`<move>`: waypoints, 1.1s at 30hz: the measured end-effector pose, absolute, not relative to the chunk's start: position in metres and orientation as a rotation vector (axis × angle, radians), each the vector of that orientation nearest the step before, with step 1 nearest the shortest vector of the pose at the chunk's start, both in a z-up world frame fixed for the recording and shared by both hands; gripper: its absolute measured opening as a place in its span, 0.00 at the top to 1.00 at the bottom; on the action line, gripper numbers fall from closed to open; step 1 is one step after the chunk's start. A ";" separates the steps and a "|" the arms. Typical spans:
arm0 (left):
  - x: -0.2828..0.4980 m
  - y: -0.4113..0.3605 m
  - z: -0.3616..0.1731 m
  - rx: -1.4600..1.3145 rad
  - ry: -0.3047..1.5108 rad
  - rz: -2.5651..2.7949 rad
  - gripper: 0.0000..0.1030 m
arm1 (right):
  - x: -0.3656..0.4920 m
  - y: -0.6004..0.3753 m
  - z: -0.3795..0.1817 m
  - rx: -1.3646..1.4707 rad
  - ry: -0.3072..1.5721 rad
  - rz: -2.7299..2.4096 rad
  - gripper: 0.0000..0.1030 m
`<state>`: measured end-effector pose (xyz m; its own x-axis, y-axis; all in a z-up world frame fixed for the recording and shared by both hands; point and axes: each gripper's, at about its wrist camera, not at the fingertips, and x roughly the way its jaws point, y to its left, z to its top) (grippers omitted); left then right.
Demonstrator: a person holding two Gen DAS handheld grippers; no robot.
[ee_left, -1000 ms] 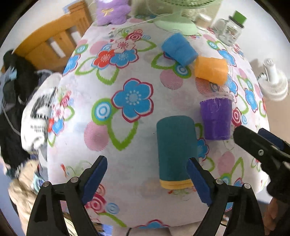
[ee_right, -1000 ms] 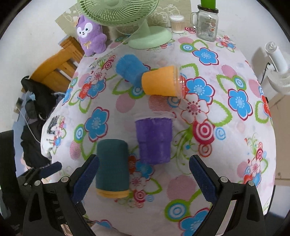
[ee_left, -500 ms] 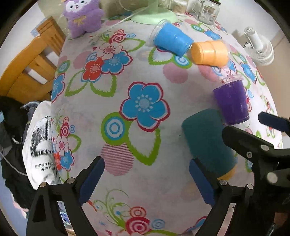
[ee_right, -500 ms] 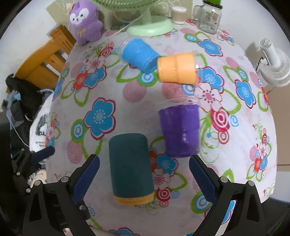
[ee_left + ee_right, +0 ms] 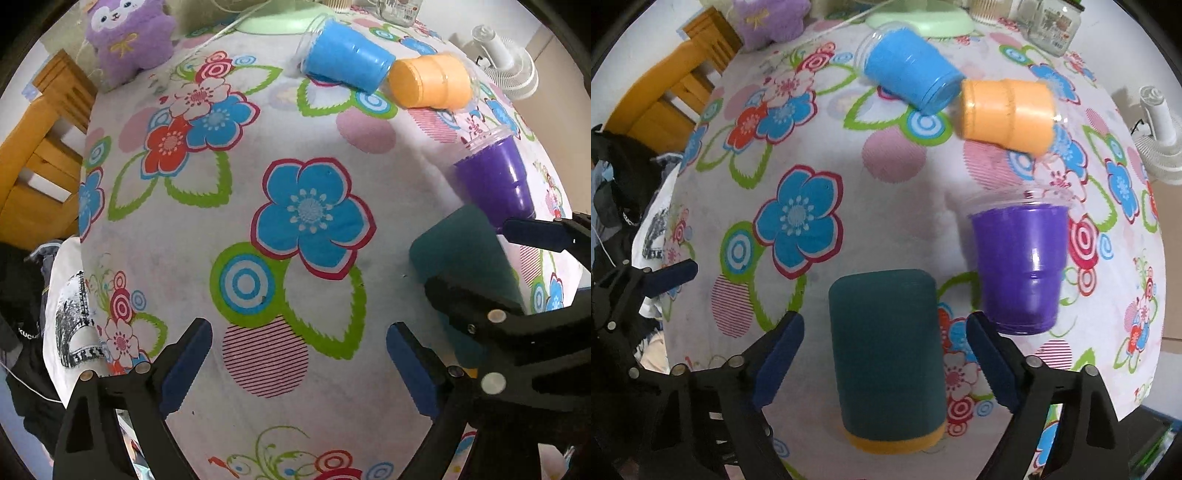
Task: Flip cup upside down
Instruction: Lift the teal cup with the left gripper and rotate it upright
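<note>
A dark teal cup [image 5: 886,354] with a yellow rim band lies on its side on the flowered tablecloth, rim toward me. My right gripper [image 5: 884,354] is open, its blue pads on either side of the cup without touching it. The cup also shows in the left wrist view [image 5: 461,254], partly hidden by the right gripper [image 5: 491,273]. My left gripper [image 5: 299,360] is open and empty over bare cloth, left of the cup. A purple cup [image 5: 1021,266] stands upright to the right. A blue cup [image 5: 908,70] and an orange cup [image 5: 1008,112] lie on their sides farther back.
A green fan base [image 5: 923,22], a glass jar [image 5: 1049,29] and a purple plush toy [image 5: 129,40] stand at the table's far edge. A wooden chair [image 5: 40,147] is at the left. A white fan [image 5: 1160,133] stands beyond the right edge.
My right gripper has moved forward and left until the teal cup sits between its fingers. My left gripper has moved left and forward, away from the cup.
</note>
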<state>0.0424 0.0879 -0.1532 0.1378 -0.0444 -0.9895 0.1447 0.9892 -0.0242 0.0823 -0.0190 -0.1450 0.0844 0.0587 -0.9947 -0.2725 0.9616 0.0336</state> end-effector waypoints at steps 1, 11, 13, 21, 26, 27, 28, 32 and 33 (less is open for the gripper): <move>0.043 0.089 -0.155 0.084 1.432 -0.138 0.06 | 0.083 -0.017 -0.149 -0.178 1.477 0.248 0.13; 0.050 0.093 -0.172 0.082 1.466 -0.131 0.06 | 0.089 -0.014 -0.179 -0.189 1.560 0.222 0.25; 0.049 0.091 -0.176 0.074 1.475 -0.126 0.06 | 0.090 -0.013 -0.184 -0.208 1.577 0.214 0.30; 0.042 0.087 -0.191 0.057 1.501 -0.125 0.06 | 0.086 -0.004 -0.188 -0.272 1.537 0.243 0.33; 0.034 0.084 -0.192 0.026 1.513 -0.121 0.06 | 0.078 -0.003 -0.183 -0.278 1.505 0.264 0.33; 0.034 0.084 -0.191 0.017 1.512 -0.119 0.06 | 0.077 -0.003 -0.180 -0.277 1.494 0.267 0.33; 0.035 0.087 -0.188 0.006 1.511 -0.115 0.06 | 0.076 -0.002 -0.177 -0.278 1.485 0.267 0.33; 0.033 0.090 -0.177 -0.033 1.508 -0.109 0.06 | 0.073 0.000 -0.162 -0.275 1.453 0.298 0.33; 0.032 0.090 -0.173 -0.047 1.505 -0.113 0.06 | 0.078 -0.002 -0.155 -0.271 1.448 0.301 0.33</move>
<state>0.0321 0.0900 -0.1729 0.0616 -0.1032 -0.9927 0.0455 0.9939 -0.1005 0.0782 -0.0020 -0.1553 0.0977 0.0380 -0.9945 -0.3615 0.9324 0.0001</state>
